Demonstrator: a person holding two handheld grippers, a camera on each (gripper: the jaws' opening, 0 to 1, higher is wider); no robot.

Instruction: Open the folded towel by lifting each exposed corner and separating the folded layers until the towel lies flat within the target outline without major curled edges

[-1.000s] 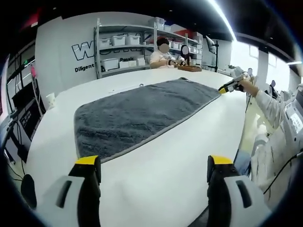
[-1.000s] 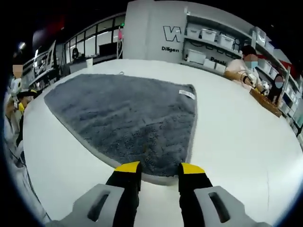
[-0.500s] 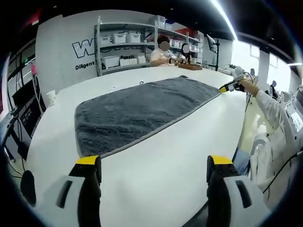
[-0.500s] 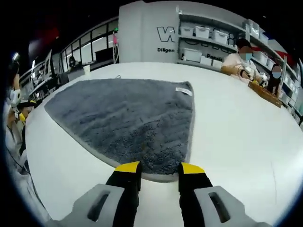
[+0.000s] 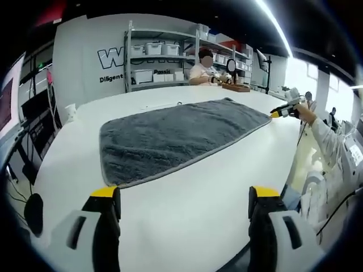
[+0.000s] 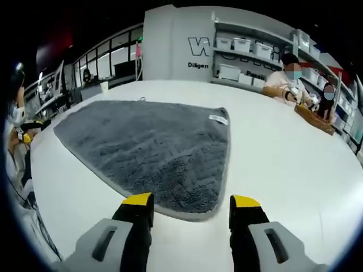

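The grey towel (image 6: 153,150) lies flat on the white table (image 6: 283,170). My left fingers (image 5: 184,198) are spread wide, holding nothing. My right fingers (image 6: 191,205) are released too, just short of its near corner.

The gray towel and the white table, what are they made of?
The gray towel looks like soft, fluffy cloth, maybe microfiber: its surface is fuzzy and matte, with a smooth stitched border. The white table looks hard and smooth, perhaps laminate or painted board; it has a faint sheen, but I can't tell exactly.
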